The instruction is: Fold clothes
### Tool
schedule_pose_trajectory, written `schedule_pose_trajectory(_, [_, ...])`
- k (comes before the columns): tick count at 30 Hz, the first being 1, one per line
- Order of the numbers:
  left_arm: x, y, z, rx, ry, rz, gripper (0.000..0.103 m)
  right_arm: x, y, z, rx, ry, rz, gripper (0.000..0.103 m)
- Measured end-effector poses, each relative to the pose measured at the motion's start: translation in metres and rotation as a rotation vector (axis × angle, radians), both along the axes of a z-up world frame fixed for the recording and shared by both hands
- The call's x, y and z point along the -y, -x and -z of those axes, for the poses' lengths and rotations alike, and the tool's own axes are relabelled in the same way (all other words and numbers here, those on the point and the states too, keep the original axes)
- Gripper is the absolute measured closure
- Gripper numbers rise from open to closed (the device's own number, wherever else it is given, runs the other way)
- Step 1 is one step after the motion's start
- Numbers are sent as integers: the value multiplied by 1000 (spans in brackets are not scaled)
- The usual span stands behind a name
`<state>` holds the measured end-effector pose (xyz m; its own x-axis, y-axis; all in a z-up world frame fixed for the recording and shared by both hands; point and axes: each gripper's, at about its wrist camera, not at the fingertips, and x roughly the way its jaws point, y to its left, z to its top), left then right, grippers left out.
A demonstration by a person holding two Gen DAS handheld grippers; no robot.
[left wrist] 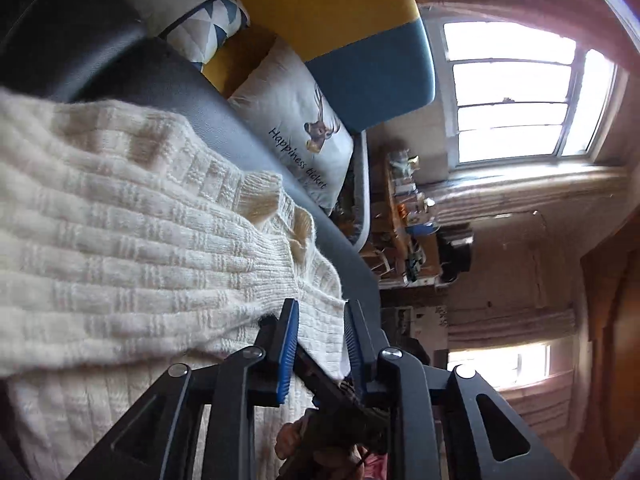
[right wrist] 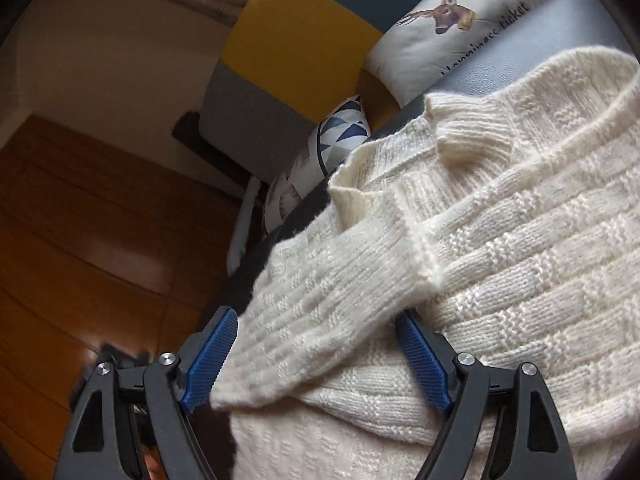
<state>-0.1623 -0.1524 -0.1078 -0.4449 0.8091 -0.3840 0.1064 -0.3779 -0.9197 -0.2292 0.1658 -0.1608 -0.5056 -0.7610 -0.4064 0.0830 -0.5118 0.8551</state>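
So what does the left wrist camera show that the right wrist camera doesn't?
Only the left wrist view shows the bright windows, a cluttered desk beneath them, and the left claw with its pads either side of the sweater's edge.

Only the right wrist view shows the wooden floor and the right claw, wide open around a folded-over sleeve.

Both show the cream knit sweater lying on a dark surface, the deer cushion, the triangle-patterned cushion and the yellow and blue panel.
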Motion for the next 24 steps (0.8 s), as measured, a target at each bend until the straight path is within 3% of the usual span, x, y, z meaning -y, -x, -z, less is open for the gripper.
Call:
schedule_pose_trajectory(4, [37, -40, 26, 40, -94, -123, 71, -2, 10, 4, 30, 94, 73, 65])
schedule_pose_trajectory(6, [46, -58, 39, 60, -114, -155, 71, 12, 14, 12, 77, 27, 66, 69])
schedule_pose_trajectory(7, [49, -64, 45, 69, -117, -163, 71, 19, 13, 10, 50, -25, 59, 75])
schedule_pose_trajectory(10, [53, -77, 62, 100, -154, -181, 71, 39, 12, 3, -29, -177, 38, 70])
schedule_pose_trajectory(12, [54, -81, 71, 119, -190, -195, 71, 51, 13, -3, -63, -245, 2, 62])
schedule_pose_trajectory(15, [58, -83, 80, 135, -266, -245, 68, 61, 25, -11, -14, -302, -71, 57])
schedule_pose_trajectory(16, [61, -83, 83, 141, -292, -268, 67, 64, 30, -14, 7, -324, -90, 60])
schedule_pose_trajectory(17, [63, -83, 86, 148, -318, -291, 67, 64, 33, -16, 30, -363, -76, 80])
schedule_pose_trajectory(18, [66, -83, 88, 155, -343, -315, 65, 65, 36, -19, 48, -402, -64, 92])
schedule_pose_trajectory(21, [72, -83, 94, 178, -385, -370, 61, 78, 37, -37, -11, -494, -81, 96])
schedule_pose_trajectory(24, [70, -82, 94, 185, -414, -392, 59, 83, 32, -77, -110, -537, -87, 96])
